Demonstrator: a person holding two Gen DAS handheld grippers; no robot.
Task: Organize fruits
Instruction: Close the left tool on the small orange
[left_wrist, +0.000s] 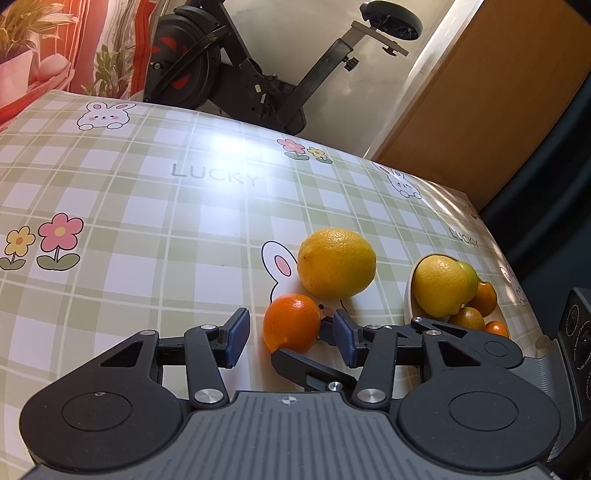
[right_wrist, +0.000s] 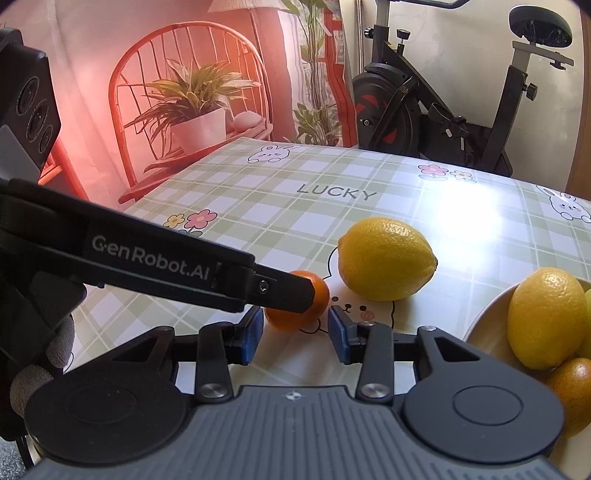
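Two grippers (right_wrist: 294, 334) crowd orange (right_wrist: 299, 310); lemon (right_wrist: 386, 258) beside.

Left gripper (left_wrist: 291, 338) jaws open; right gripper (right_wrist: 295, 334) jaws open, both angled down.

bench (right_wrist: 258, 192): green plaid cloth, bunnies, flowers, "LUCKY" | exercise bike (right_wrist: 436, 110): beyond the far edge | plant backdrop (right_wrist: 192, 96): behind, far left

Worktop (left_wrist: 147, 192) under green plaid cloth printed with rabbits, flowers, "LUCKY". Large lemon (left_wrist: 336, 263) lies loose on it; small orange (left_wrist: 291, 323) just beside the lemon, nearer the camera. White bowl (left_wrist: 409, 291) of fruit sits near the lemon, to its right.
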